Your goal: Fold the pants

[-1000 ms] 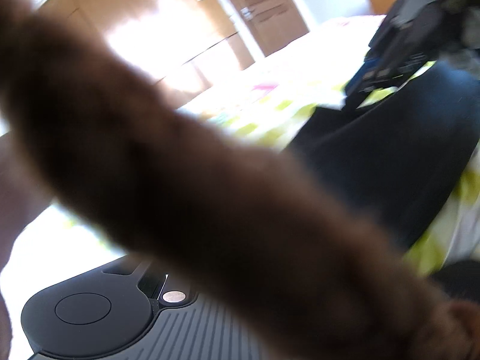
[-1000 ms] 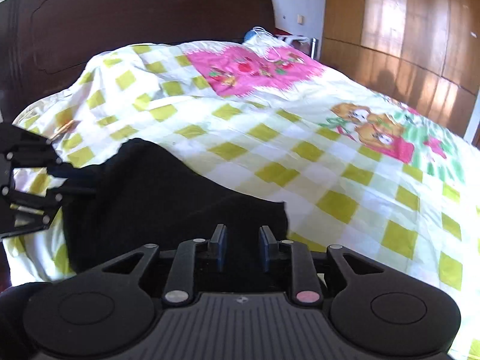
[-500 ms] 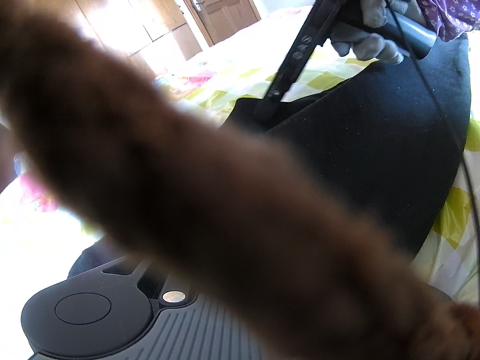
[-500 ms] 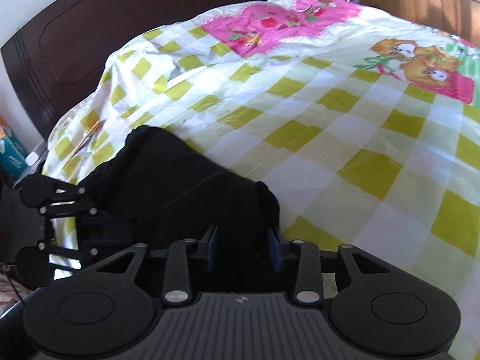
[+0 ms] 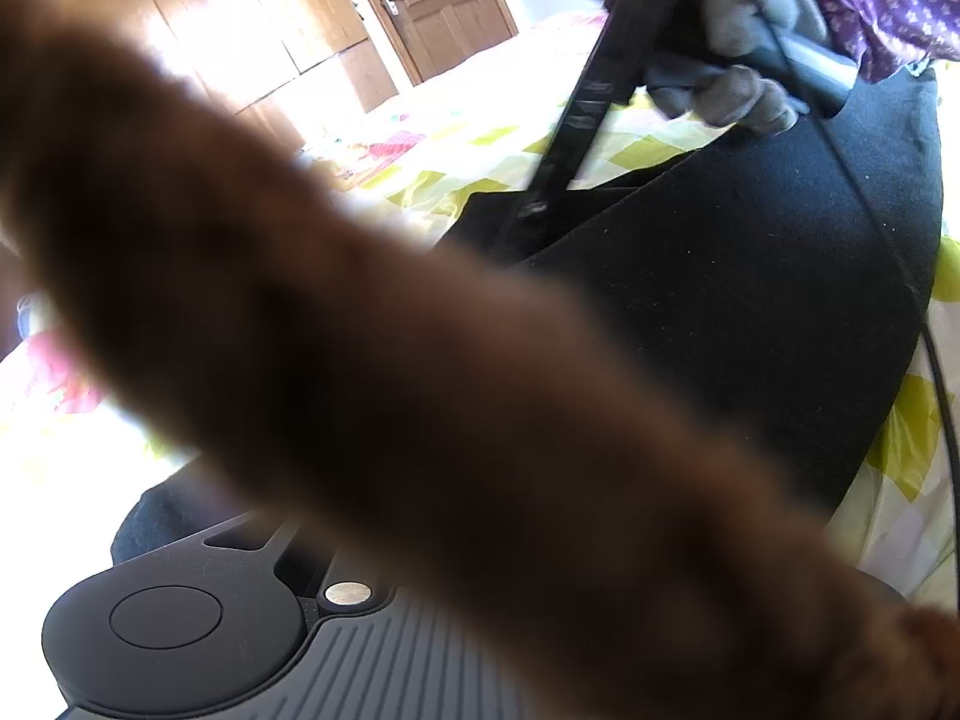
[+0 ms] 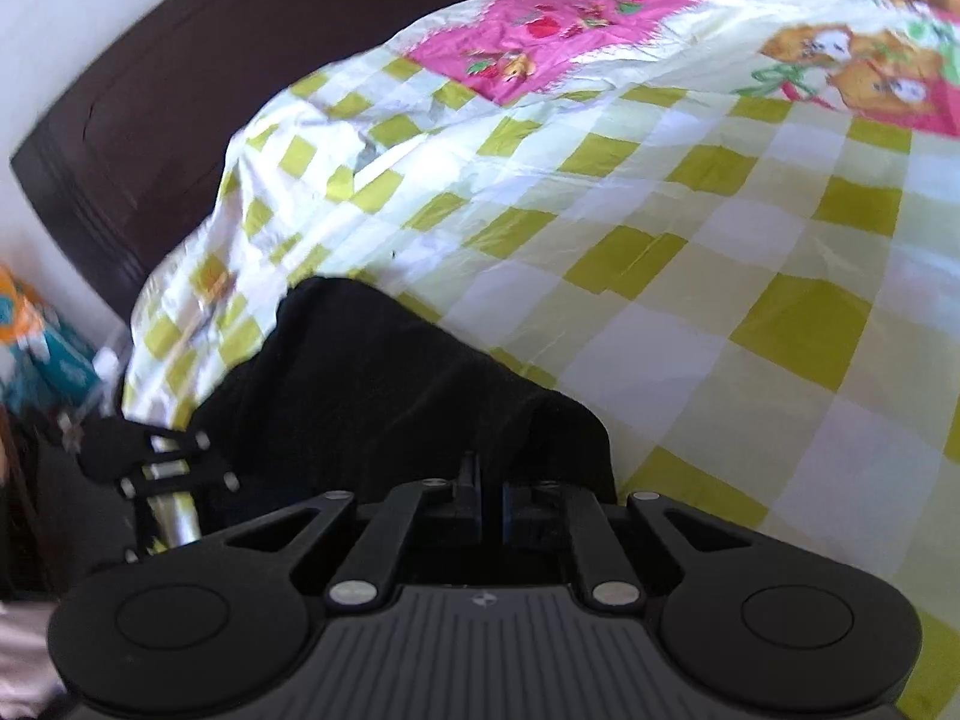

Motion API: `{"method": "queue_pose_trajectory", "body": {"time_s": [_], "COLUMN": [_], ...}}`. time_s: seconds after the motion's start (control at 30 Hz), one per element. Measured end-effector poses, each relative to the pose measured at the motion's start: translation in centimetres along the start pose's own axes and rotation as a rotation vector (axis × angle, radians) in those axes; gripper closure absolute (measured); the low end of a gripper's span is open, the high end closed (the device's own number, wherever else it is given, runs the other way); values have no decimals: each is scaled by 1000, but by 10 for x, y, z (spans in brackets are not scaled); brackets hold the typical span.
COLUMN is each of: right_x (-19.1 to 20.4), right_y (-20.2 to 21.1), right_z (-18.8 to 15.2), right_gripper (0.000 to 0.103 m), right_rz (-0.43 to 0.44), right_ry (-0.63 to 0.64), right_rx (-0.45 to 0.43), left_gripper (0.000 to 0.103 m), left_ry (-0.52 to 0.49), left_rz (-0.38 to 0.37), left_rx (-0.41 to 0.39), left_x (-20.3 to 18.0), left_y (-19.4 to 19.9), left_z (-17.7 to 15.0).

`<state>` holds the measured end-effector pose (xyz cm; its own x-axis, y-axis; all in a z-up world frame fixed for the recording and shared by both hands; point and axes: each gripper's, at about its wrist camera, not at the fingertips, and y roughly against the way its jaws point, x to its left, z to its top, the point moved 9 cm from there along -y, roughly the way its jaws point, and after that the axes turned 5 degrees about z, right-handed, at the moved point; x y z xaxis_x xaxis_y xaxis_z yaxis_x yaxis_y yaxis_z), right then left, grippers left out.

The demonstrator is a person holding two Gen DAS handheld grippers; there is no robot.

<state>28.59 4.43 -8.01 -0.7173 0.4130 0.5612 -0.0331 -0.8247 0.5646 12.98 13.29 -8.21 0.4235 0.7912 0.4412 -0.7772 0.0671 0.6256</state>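
The black pants (image 6: 384,396) lie on the checked bed cover near the bed's edge. My right gripper (image 6: 491,495) is low at their near edge, its jaws almost closed on the black cloth. The left gripper's linkage (image 6: 162,468) shows at the pants' left edge. In the left wrist view the pants (image 5: 750,312) fill the right side, and the other gripper (image 5: 576,132) held by a gloved hand (image 5: 726,90) reaches down to the cloth's far edge. A blurred brown shape (image 5: 360,360) covers the left gripper's fingers.
The yellow and white checked cover (image 6: 690,240) with pink cartoon patches spreads over the bed. A dark headboard (image 6: 180,90) stands behind. Wooden wardrobes and a door (image 5: 432,6) lie beyond the bed. A colourful bag (image 6: 36,348) sits beside the bed at left.
My right gripper's jaws have closed from a wider gap onto the pants' edge, and it has dropped lower. The left wrist view swung so the other gripper came into sight.
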Motion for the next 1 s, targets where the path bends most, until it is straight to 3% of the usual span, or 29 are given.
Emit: {"method": "queue_pose_trajectory", "body": {"time_s": [0.1, 0.17, 0.3, 0.37, 0.43, 0.53, 0.6, 0.73, 0.87, 0.93, 1.0], "right_x": [-28, -47, -37, -41, -45, -40, -36, -40, -67, -72, -74], "right_y": [12, 6, 12, 36, 73, 128, 154, 187, 214, 238, 261], "right_z": [21, 20, 11, 11, 6, -25, -56, -125, -175, -185, -188], "right_gripper": [79, 79, 77, 77, 76, 75, 75, 75, 74, 74, 74], "right_rz": [16, 2, -124, -150, -231, -339, -352, -449, -691, -700, -675], "right_ry": [-139, -213, -79, -109, -104, -97, -135, -190, -207, -241, -281], "right_rx": [-94, -72, -59, -103, -168, -216, -220, -172, -77, -137, -214], "left_gripper": [83, 86, 87, 87, 86, 83, 83, 83, 84, 84, 83], "left_ry": [-49, -85, -74, -80, -88, -69, -42, -50, -174, -232, -222], "left_rz": [5, 15, 22, 26, 31, 49, 45, -32, -101, -85, -109], "left_rx": [6, 12, 21, 24, 28, 11, -34, -107, -85, -90, -99], "left_x": [-4, -11, -14, -14, -13, -11, -16, -57, -114, -128, -133], "left_y": [-4, -8, -9, -8, -3, 8, 17, 16, -4, -9, -7], "left_z": [-3, -7, -8, -8, -5, 6, 21, 54, 71, 78, 92]}}
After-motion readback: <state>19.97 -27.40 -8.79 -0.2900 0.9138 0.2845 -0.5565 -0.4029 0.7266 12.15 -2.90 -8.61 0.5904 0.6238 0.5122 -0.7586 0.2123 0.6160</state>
